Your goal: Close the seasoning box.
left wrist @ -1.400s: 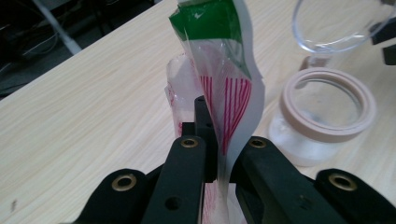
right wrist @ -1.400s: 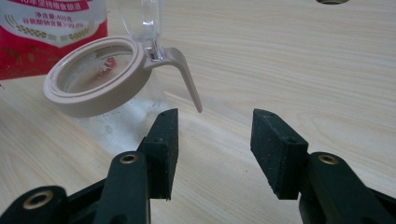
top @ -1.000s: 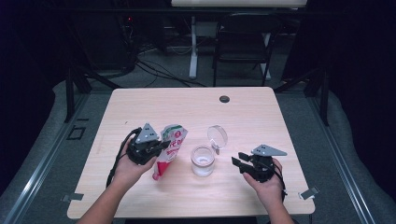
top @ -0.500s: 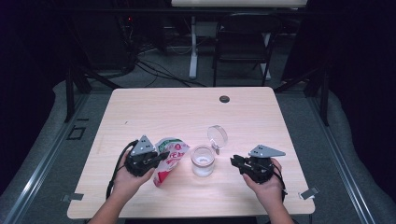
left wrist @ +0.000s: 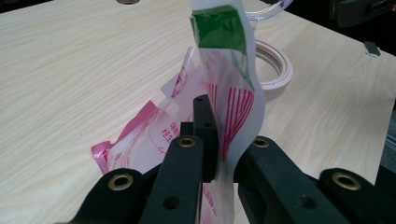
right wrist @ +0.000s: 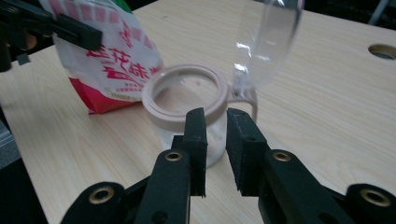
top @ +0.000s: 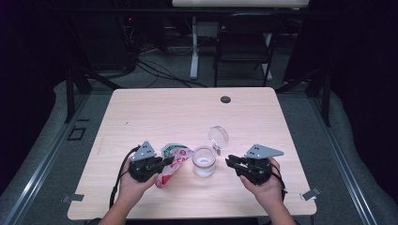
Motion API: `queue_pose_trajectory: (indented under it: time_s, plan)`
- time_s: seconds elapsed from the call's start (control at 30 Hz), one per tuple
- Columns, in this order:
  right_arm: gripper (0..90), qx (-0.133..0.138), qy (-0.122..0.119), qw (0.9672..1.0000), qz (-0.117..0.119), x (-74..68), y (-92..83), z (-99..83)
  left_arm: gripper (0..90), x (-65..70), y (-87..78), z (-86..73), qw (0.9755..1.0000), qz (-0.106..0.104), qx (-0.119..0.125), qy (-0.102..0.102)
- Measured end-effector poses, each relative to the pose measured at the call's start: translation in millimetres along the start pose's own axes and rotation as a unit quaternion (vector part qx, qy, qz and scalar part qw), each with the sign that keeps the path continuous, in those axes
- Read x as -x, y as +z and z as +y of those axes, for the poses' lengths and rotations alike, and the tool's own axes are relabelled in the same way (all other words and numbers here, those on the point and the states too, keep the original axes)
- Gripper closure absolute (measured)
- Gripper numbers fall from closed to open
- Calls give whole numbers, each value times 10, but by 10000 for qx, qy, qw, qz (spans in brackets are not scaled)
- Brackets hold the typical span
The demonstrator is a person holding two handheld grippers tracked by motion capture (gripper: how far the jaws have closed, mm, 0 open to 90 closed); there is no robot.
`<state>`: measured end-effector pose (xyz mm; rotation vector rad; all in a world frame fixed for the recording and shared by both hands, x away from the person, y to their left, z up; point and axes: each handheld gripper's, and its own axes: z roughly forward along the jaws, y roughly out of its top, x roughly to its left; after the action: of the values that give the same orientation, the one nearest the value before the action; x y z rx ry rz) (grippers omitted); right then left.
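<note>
A red, white and green plastic pouch hangs between the jaws of my left gripper, which is shut on its upper part; the pouch's bottom rests on the table. Just right of it stands a small clear jar with a beige rim, its clear hinged lid flipped up. My right gripper points at the jar from the right, a little short of it. Its jaws have just been closing and stand a narrow gap apart with nothing between them.
The wooden table has a dark round grommet near its far edge. Metal clips sit at the front corners. A chair and cables lie on the dark floor beyond.
My left gripper has sunk with the pouch, from upright above the table to low and leaning beside the jar. My right gripper's jaws have narrowed and the hand has risen slightly.
</note>
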<state>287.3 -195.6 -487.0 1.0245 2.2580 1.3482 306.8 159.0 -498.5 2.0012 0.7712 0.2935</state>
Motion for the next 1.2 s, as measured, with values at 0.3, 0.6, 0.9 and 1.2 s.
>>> queue_pose_trajectory:
  time_s: [0.3,0.6,0.9,1.2]
  plan:
    - [766,-29,-309,9991,303,-162,153,263,888,17,7,-9,10000,11,41,-10]
    - [725,-139,-399,9971,641,-243,542,456,887,5,3,-11,10000,-5,55,-45]
    - [670,-216,-488,9945,900,-318,849,509,882,21,-8,-19,10000,-10,38,-66]
    - [656,-288,-710,9923,972,-400,1007,535,869,77,-27,-36,9998,98,59,-156]
